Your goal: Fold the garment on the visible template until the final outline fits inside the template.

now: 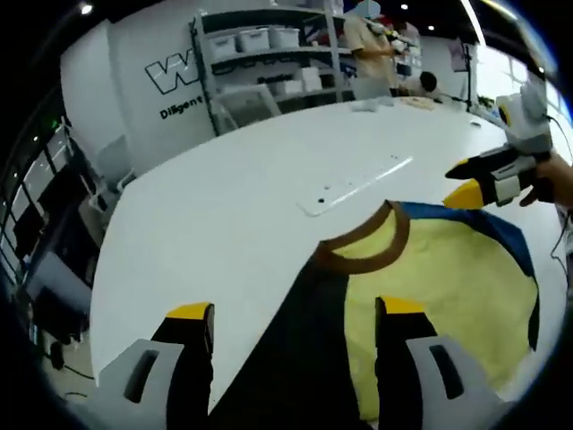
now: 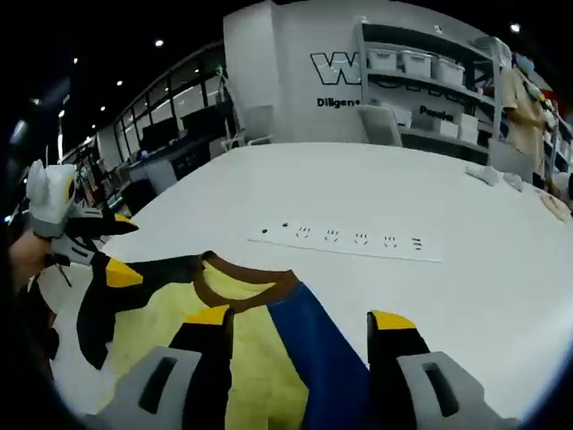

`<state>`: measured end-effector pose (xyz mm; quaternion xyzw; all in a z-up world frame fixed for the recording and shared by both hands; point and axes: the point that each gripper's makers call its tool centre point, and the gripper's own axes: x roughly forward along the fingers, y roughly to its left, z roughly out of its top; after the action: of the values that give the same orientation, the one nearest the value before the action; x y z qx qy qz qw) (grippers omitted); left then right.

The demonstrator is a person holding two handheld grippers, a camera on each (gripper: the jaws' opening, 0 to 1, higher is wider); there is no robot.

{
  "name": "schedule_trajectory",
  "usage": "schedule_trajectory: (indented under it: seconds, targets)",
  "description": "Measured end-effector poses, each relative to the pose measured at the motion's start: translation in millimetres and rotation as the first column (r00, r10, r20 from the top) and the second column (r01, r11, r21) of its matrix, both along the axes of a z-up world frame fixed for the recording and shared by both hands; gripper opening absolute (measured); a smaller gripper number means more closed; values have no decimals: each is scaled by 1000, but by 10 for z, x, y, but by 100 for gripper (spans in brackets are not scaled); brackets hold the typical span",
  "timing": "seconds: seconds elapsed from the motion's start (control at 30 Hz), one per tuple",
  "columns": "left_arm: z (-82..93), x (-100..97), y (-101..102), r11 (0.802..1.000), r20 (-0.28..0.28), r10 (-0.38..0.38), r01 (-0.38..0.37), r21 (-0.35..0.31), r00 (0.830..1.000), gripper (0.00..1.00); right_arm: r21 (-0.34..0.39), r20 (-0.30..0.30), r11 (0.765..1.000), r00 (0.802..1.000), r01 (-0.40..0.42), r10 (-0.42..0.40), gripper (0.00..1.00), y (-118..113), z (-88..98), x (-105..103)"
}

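shirt (image 1: 430, 278): yellow, dark and blue sleeves, flat on table (image 1: 242, 197)
left gripper (image 1: 295, 315): jaws apart, nothing held
right gripper (image 2: 300, 322): jaws apart, nothing held

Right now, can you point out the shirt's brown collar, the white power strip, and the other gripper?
brown collar (image 1: 372, 258), left gripper view, front curve of the neckband.
power strip (image 2: 358, 240), right gripper view, middle of its top face.
right gripper (image 1: 466, 179), left gripper view, between its yellow-tipped jaws.
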<state>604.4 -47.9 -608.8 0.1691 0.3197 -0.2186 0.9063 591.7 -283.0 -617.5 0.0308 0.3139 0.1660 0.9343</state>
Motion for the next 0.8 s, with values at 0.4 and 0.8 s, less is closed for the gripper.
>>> schedule_trajectory:
  seconds: [0.4, 0.8]
  targets:
    - [225, -387, -1, 998, 57, -43, 45, -35, 997, 96, -18, -1, 1000, 1000, -22, 22, 78, -110, 165, -488]
    - [63, -900, -72, 995, 11, -71, 72, -66, 997, 99, -32, -67, 994, 992, -107, 104, 88, 8, 28, -968]
